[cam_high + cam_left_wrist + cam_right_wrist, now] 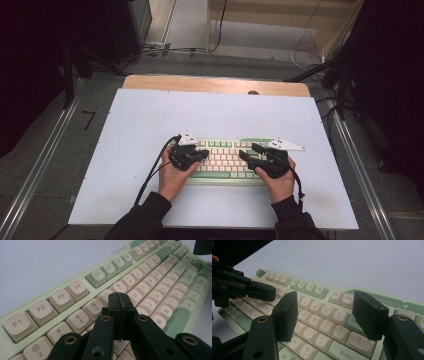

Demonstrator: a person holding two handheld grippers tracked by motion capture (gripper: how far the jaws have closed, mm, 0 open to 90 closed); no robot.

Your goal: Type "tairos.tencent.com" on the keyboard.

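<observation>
Keyboard (pixel 227 160) lay near the front middle of the white table (pixel 150 125); left gripper (pixel 121 302) hovered over its number keys with jaws pressed together, right gripper (pixel 328 315) hung above the right-hand keys, jaws apart and empty

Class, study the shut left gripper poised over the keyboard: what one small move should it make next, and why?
Probably a short dip straight down to press a key. The left gripper has its jaws shut into a single blunt tip, poised just above the keyboard near the 6 and Y keys; which key lies under it is hidden. The right gripper hovers open over the right side, holding nothing.
</observation>
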